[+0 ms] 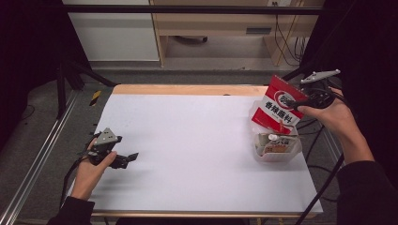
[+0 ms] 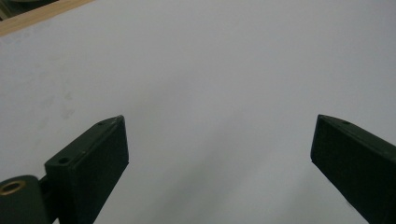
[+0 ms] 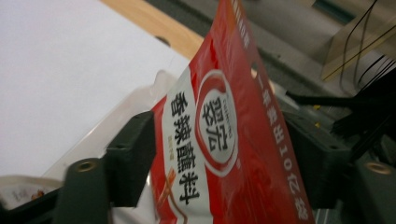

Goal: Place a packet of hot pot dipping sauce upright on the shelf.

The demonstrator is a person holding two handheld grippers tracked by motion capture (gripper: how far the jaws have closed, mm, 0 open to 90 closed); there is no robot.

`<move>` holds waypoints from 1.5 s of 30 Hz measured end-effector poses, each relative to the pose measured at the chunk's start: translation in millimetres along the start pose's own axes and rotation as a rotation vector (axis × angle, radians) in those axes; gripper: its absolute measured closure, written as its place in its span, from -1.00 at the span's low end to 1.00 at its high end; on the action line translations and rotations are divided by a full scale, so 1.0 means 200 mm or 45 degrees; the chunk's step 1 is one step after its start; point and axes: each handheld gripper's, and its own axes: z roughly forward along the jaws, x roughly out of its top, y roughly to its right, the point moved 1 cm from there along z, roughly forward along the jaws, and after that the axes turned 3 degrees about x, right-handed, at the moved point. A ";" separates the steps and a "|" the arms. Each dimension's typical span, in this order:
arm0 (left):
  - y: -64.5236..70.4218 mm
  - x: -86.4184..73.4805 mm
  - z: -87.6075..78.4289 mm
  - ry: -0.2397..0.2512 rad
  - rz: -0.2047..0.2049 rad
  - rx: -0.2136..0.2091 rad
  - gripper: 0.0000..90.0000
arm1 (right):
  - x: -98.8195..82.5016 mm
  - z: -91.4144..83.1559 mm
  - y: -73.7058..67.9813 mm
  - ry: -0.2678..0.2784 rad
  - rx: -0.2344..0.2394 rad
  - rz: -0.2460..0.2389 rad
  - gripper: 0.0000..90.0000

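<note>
White table (image 1: 197, 140), left tool (image 1: 133, 156) spread apart, right tool (image 1: 292, 102) clamped on red packet (image 1: 278, 108).

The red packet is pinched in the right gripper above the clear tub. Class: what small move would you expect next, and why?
Probably a short lowering of the red packet into the clear tub. The right gripper is shut on its upper part, and its lower edge hangs over the tub's far rim, where another pack already lies. The left gripper rests open on the white table, far off.
</note>
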 end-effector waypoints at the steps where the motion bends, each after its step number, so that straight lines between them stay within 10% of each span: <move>1: 0.00 0.00 0.00 0.001 0.000 0.000 -0.91 | 0.01 0.00 -0.01 0.020 -0.008 -0.008 -0.38; 19: 0.00 0.00 0.00 0.004 -0.001 0.002 -0.91 | 0.18 -0.10 -0.21 0.180 0.041 -0.101 -0.62; 30: 0.00 0.00 -0.01 0.006 0.001 -0.003 -0.91 | 0.23 -0.09 -0.59 0.228 0.157 -0.190 -0.67; 45: 0.02 0.00 0.00 -0.005 0.021 -0.011 -0.91 | 0.05 0.07 -1.11 0.248 0.380 -0.179 -0.76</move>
